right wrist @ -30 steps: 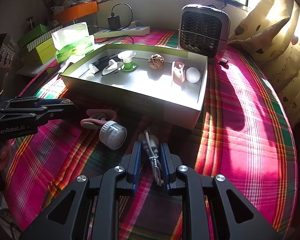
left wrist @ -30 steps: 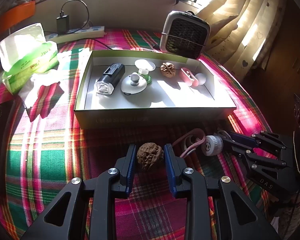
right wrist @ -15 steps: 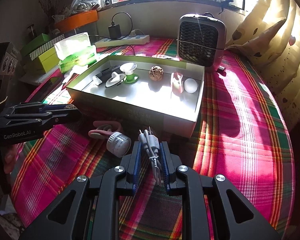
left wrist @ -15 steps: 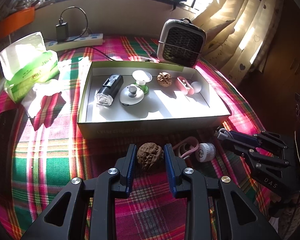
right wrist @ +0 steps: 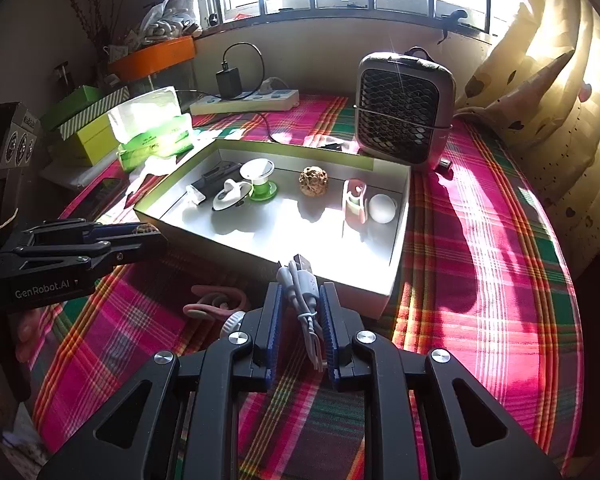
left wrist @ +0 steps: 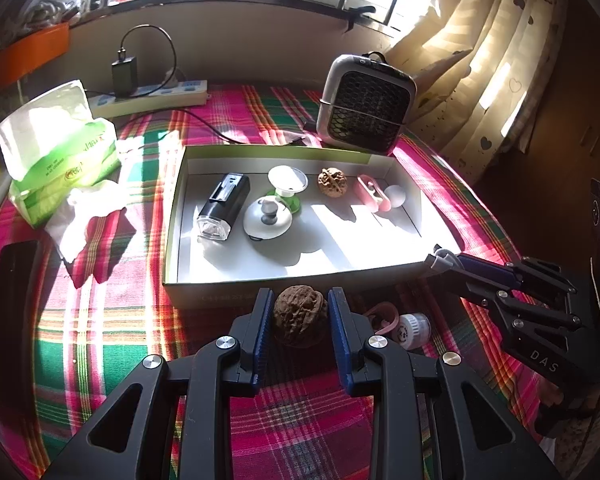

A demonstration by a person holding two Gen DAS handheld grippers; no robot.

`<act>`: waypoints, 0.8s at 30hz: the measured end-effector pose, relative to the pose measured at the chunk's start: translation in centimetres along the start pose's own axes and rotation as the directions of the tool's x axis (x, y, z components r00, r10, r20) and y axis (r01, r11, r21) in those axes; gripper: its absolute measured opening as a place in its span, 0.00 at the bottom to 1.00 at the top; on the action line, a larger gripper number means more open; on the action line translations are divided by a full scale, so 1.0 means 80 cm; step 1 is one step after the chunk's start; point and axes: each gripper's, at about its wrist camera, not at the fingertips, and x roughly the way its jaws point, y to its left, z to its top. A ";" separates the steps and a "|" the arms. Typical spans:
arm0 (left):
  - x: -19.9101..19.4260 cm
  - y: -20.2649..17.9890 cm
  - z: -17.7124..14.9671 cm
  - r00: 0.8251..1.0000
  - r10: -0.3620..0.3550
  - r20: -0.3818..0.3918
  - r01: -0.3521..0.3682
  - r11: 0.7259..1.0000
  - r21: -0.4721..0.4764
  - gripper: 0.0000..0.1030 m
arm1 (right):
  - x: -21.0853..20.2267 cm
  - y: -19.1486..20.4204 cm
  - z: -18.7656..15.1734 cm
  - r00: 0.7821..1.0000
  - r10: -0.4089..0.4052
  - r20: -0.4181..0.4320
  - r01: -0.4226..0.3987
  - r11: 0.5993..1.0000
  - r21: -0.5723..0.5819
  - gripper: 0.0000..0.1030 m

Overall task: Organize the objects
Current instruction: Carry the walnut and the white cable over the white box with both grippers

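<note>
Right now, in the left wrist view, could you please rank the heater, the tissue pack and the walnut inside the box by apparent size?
1. Tissue pack and heater: look alike, so no ranking between them.
2. Walnut inside the box: clearly smallest.

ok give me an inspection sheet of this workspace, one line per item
surface: plaid cloth on table
job's things: open box holds torch, lid, spool, walnut, pink clip, white ball; pink earpiece and white cap lie outside
clutter: tissue pack, fan heater
grippers: left gripper shut on walnut; right gripper shut on white cable
cables: charger lead in power strip
surroundings: barred window, curtain
</note>
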 end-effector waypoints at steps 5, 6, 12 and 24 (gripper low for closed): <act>0.002 0.001 0.009 1.000 -0.002 0.008 0.002 1.000 0.001 0.25 | 0.008 0.000 0.010 1.000 0.001 -0.006 -0.001 1.000 -0.004 0.19; 0.004 0.001 0.010 1.000 -0.003 0.006 0.003 1.000 0.000 0.25 | 0.011 0.000 0.013 1.000 0.001 -0.008 -0.001 1.000 -0.004 0.19; 0.008 0.003 0.021 1.000 0.007 0.012 -0.007 1.000 0.005 0.25 | 0.022 0.003 0.026 1.000 0.007 -0.012 -0.007 1.000 -0.013 0.19; 0.025 0.013 0.039 0.999 0.034 0.007 -0.034 0.999 0.007 0.25 | 0.057 0.005 0.053 0.999 0.004 -0.032 -0.005 1.000 -0.020 0.19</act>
